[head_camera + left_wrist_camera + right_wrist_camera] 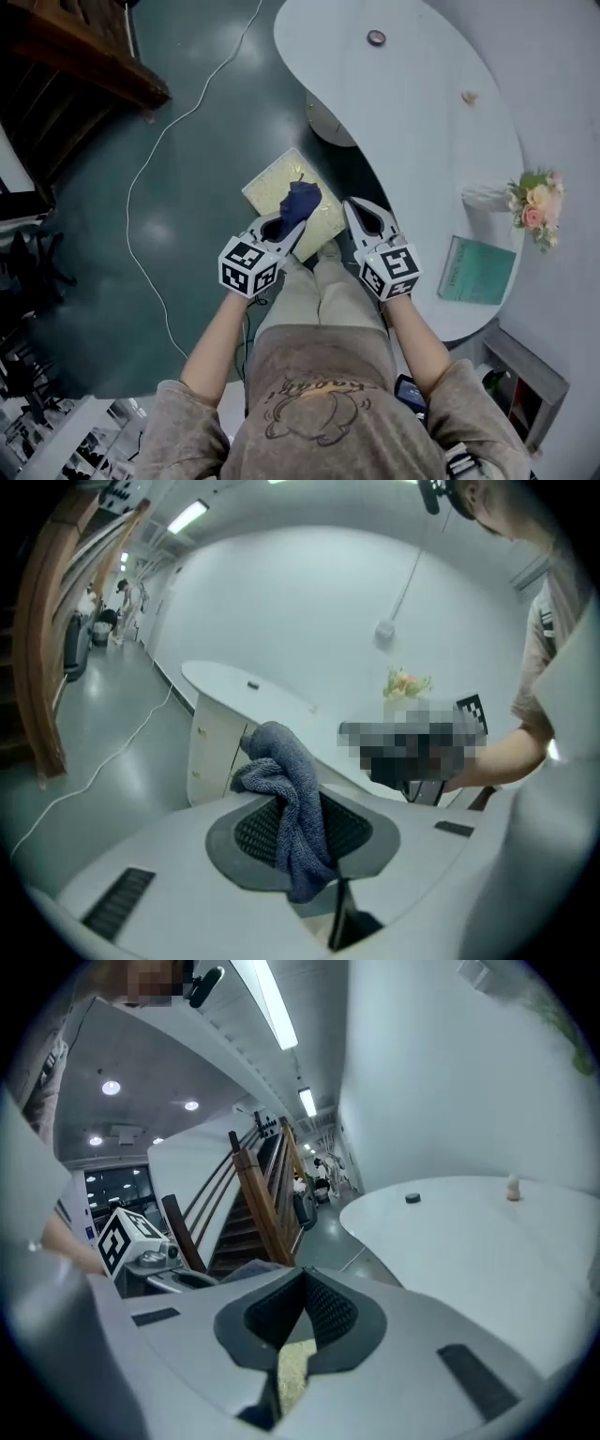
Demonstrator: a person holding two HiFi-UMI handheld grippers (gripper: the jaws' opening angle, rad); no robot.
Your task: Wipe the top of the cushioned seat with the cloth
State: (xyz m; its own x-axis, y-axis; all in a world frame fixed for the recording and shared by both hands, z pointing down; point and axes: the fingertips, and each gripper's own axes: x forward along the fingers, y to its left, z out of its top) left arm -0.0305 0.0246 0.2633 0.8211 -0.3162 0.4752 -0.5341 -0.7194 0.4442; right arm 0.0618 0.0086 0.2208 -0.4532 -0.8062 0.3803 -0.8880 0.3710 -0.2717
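Left tongs [286,225] clamped on cloth [302,199], right tongs [356,211] together, empty: lower cloth flat, sweep overlapping strokes across cushioned seat [267,187].

- Cloth [300,201] is covering the middle of the cushioned seat [277,184]. The left gripper [292,223] and the person's legs [319,291] are hiding the seat's near corner.
- Head view is not resolving whether the cloth is touching the seat.
- In the left gripper view, cloth folds are draping over the jaw tips and masking them.
- In the right gripper view, the seat is showing only as a pale sliver between the jaws.
- The table [422,150] is running off the top edge.
- Two items on the table are reading too small to identify: a dark ring-like item [376,37] and a pale item [468,97].
- Print on the green book [479,270] is not resolving.
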